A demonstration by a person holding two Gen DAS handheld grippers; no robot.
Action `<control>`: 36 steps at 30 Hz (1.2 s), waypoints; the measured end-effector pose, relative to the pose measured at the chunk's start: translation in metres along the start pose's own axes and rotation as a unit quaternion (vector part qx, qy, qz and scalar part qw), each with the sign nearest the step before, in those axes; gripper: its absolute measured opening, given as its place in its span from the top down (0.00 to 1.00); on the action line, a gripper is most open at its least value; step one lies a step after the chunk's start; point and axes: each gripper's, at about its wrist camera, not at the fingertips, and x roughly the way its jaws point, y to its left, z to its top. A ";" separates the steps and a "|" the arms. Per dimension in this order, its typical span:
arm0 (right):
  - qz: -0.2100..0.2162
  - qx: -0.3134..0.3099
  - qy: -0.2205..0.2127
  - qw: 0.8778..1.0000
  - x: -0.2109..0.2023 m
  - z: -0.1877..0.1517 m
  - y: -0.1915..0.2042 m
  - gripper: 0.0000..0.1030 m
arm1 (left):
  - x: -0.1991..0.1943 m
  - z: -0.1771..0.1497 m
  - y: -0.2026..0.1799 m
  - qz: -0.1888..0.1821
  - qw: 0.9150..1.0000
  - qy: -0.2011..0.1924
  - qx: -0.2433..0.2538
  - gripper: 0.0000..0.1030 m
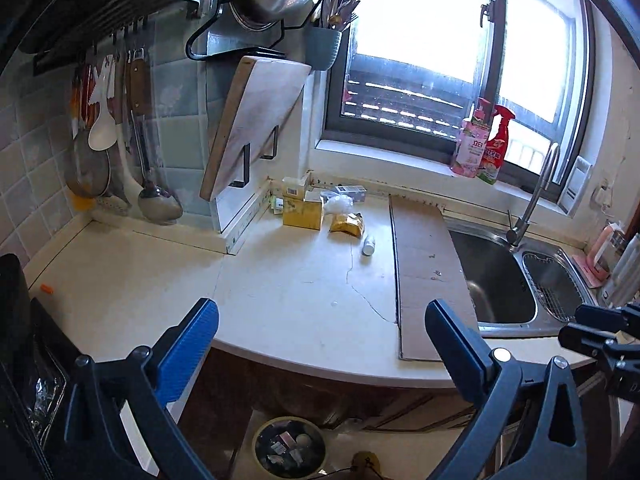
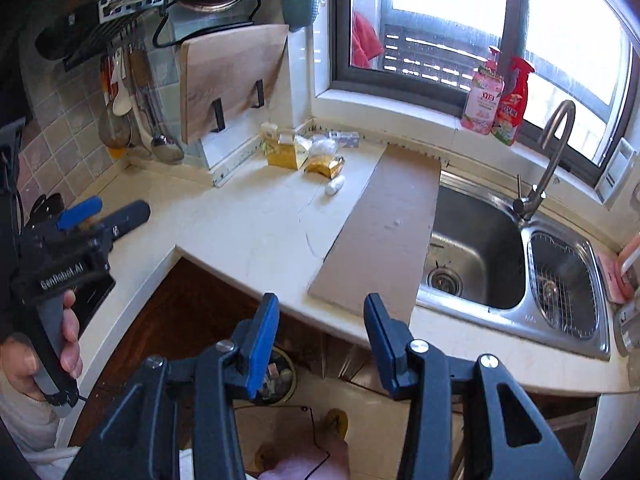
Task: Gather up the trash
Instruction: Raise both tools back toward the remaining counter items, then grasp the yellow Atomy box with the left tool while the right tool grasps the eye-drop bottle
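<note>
Trash lies at the back of the counter near the window corner: yellow boxes point(image 1: 302, 212) point(image 2: 282, 154), a yellow packet point(image 1: 347, 225) point(image 2: 324, 166), crumpled clear plastic point(image 1: 338, 202) point(image 2: 322, 146) and a small white bottle point(image 1: 368, 245) point(image 2: 335, 186) on its side. A round bin point(image 1: 290, 448) point(image 2: 278, 380) with scraps in it stands on the floor below the counter edge. My left gripper point(image 1: 320, 312) point(image 2: 118, 210) is open wide and holds nothing, well short of the trash. My right gripper point(image 2: 322, 304) hovers over the counter's front edge, half open, with nothing between its fingers.
A cardboard sheet point(image 1: 428, 264) point(image 2: 384, 220) lies on the counter beside the steel sink point(image 1: 496, 276) point(image 2: 476, 248) and faucet point(image 2: 548, 160). A cutting board point(image 1: 256, 120) leans at the back and utensils point(image 1: 120, 140) hang at left. Bottles point(image 1: 484, 140) stand on the sill.
</note>
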 end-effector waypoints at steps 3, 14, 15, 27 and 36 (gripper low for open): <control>0.013 0.004 -0.003 1.000 0.019 0.033 -0.018 0.57 | 0.022 0.016 0.003 0.023 1.000 0.002 -0.008 0.01; 0.114 0.051 0.073 0.989 0.180 0.154 -0.091 0.57 | 0.158 0.101 -0.007 0.103 0.993 0.053 -0.019 0.01; 0.133 0.064 0.096 0.984 0.207 0.164 -0.098 0.57 | 0.177 0.108 -0.010 0.114 0.991 0.065 -0.018 0.01; 0.155 0.096 0.232 0.956 0.423 0.179 -0.099 0.57 | 0.324 0.128 -0.008 0.132 0.978 0.142 -0.079 0.01; 0.154 0.031 0.228 0.961 0.448 0.163 -0.062 0.57 | 0.356 0.135 -0.002 0.146 0.972 0.150 -0.104 0.01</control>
